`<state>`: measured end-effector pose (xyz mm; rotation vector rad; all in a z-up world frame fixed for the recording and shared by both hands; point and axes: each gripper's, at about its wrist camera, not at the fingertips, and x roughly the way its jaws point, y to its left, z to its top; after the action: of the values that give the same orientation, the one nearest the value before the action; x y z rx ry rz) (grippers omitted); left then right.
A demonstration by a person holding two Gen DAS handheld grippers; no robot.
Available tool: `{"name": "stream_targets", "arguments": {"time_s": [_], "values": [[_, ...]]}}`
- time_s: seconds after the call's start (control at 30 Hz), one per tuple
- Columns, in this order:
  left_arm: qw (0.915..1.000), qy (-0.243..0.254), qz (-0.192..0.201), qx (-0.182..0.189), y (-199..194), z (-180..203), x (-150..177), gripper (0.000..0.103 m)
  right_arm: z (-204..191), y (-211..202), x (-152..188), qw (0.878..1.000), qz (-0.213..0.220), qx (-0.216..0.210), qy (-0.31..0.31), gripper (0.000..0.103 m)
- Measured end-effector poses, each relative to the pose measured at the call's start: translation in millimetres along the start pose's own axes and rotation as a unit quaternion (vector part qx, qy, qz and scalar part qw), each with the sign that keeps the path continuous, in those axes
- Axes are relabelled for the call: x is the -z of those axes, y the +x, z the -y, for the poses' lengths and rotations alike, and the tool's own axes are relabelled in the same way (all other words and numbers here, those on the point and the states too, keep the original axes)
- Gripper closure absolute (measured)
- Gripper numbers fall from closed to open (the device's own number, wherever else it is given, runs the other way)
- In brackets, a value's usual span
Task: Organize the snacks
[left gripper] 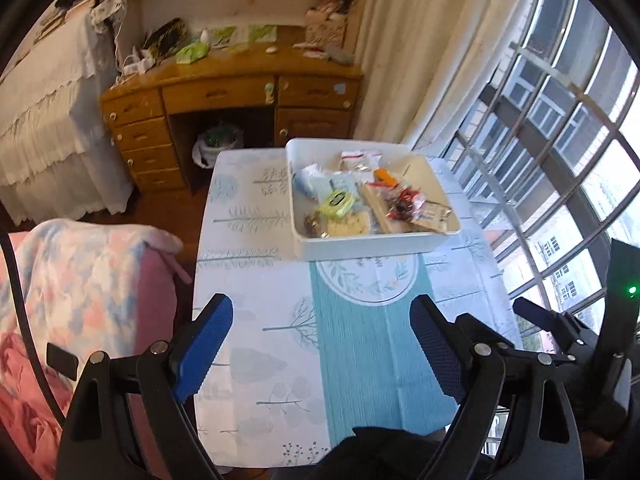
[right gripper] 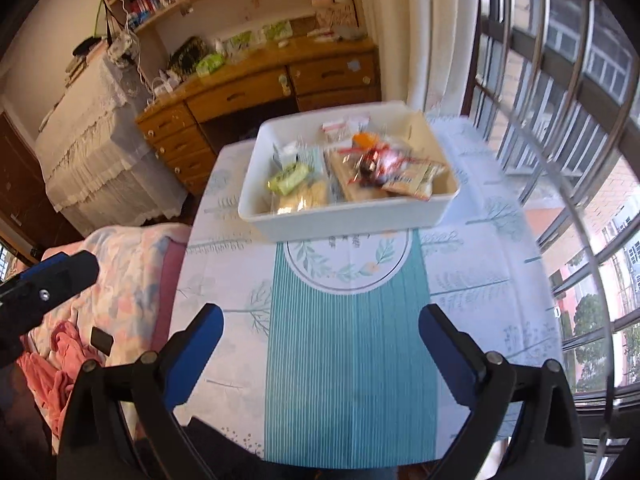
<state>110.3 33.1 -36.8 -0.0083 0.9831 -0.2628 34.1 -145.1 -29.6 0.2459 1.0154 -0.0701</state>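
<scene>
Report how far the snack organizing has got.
Done: the snack packets all sit piled in the white bin at the far end of the table; none lie loose on the cloth. In hand: nothing. The left gripper and right gripper hang over the near side, jaws open and empty. Left: perhaps only tidying, since one packet overhangs the bin's right rim.

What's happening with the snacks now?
Left gripper open, right gripper open, both empty. Snacks all in bin. Nothing in the way.
</scene>
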Motion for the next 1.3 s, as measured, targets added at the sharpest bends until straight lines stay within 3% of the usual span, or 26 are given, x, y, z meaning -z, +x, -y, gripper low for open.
{"name": "stream_targets", "arguments": {"time_s": [0.23,0.4,0.57,1.3], "values": [[0.9975,0.006,0.034,-0.062,-26.5,16.7,-6.7,0.006,3.9,-42.9,-10.5,1.000,0.012,0.018,-0.007,0.000],[0.9942,-0.016,0.039,-0.099,-32.8,22.9,-5.7,0.000,5.6,-56.2,-8.3,0.999,0.029,0.012,-0.004,0.000],[0.9901,-0.031,0.030,-0.134,-31.4,31.6,3.2,0.001,3.2,-63.8,-6.3,0.998,0.050,0.016,-0.023,0.000],[0.9832,-0.069,-0.004,-0.169,-14.3,60.0,25.7,0.001,36.5,-43.3,-3.2,0.999,0.003,0.010,-0.038,0.000]]}}
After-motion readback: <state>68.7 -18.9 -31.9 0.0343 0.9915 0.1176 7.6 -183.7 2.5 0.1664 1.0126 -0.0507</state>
